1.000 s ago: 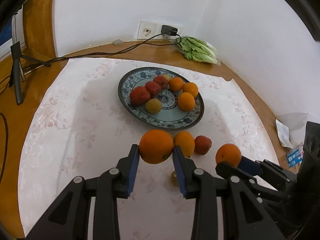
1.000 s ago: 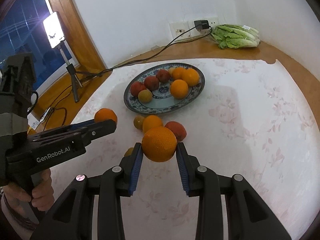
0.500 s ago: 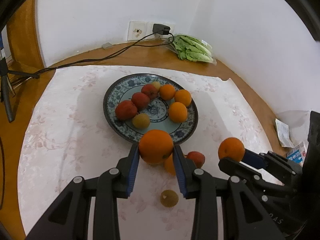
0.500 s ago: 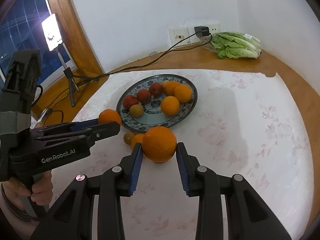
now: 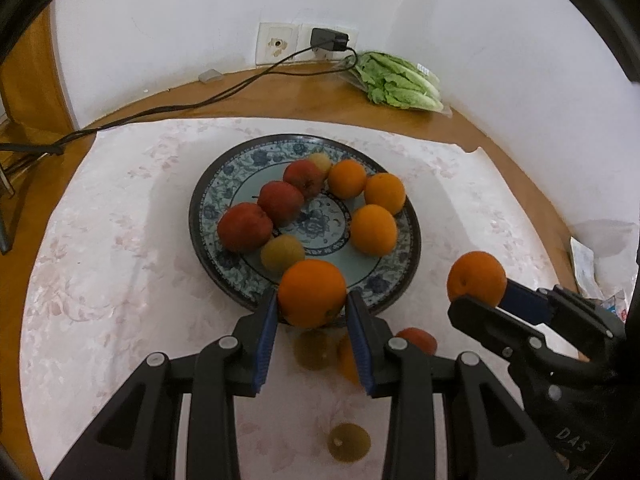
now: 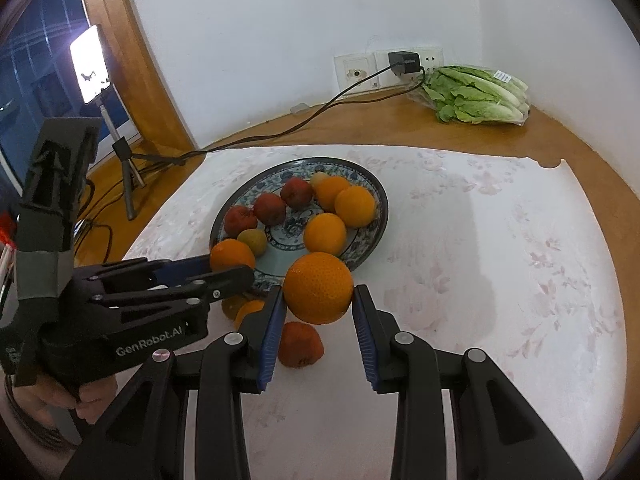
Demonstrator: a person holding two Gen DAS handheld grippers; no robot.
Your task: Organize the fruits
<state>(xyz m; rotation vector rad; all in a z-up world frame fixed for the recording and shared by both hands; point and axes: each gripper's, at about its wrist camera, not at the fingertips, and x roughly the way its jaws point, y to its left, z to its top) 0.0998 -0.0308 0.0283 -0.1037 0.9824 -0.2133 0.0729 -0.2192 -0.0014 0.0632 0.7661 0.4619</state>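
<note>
Left wrist view shows both grippers, left gripper [image 5: 312, 308] and right gripper [image 6: 318, 300], each clamped on an orange [image 5: 312, 293] above the plate [image 5: 208, 216] rim, apparently to add to the oranges there.

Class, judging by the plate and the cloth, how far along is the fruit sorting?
Done: the plate holds three red fruits, three oranges and two yellowish fruits. In hand: the left hand-held gripper and the right hand-held gripper each clamp an orange. Left: a red fruit and a few small fruits on the cloth.
</note>
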